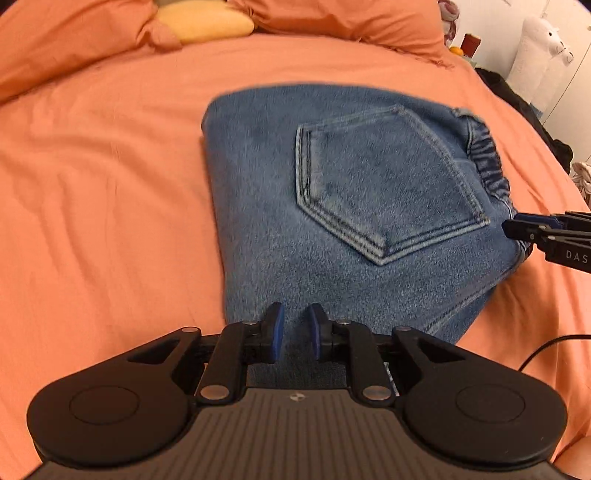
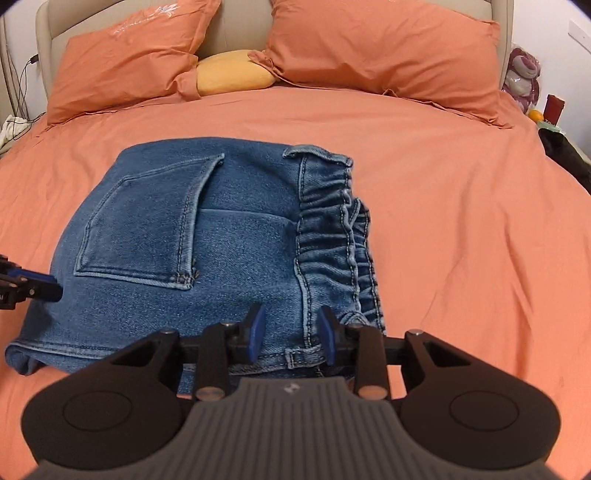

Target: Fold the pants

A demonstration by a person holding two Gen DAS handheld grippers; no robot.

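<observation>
Bedroom scene: orange sheet [image 2: 461,229] covers the whole bed, beige headboard [image 2: 236,33] behind. I count two orange pillows [image 2: 125,55] at the head with one yellow cushion [image 2: 232,74] wedged between them. Right edge of the bed is cluttered: dark clothing [image 2: 565,155], a wrapped plush toy [image 2: 522,79], a red box [image 2: 554,107]; a white plush [image 1: 543,51] stands by the wall in the left wrist view. One black cable [image 1: 546,347] trails across the sheet near my right side. Nothing lies on the fabric itself.

One pair of blue jeans [image 2: 221,258], folded into a compact stack mid-bed, back pocket [image 2: 147,218] facing up, elastic waistband [image 2: 332,236] to the right.

Left gripper [image 1: 297,330] hangs over the near edge of the stack, pads a narrow slit apart with nothing pinched in them. Right gripper [image 2: 291,334] sits over the waistband corner, jaws parted wider, nothing pinched that I can see; whether its tips touch the denim I can't tell.
</observation>
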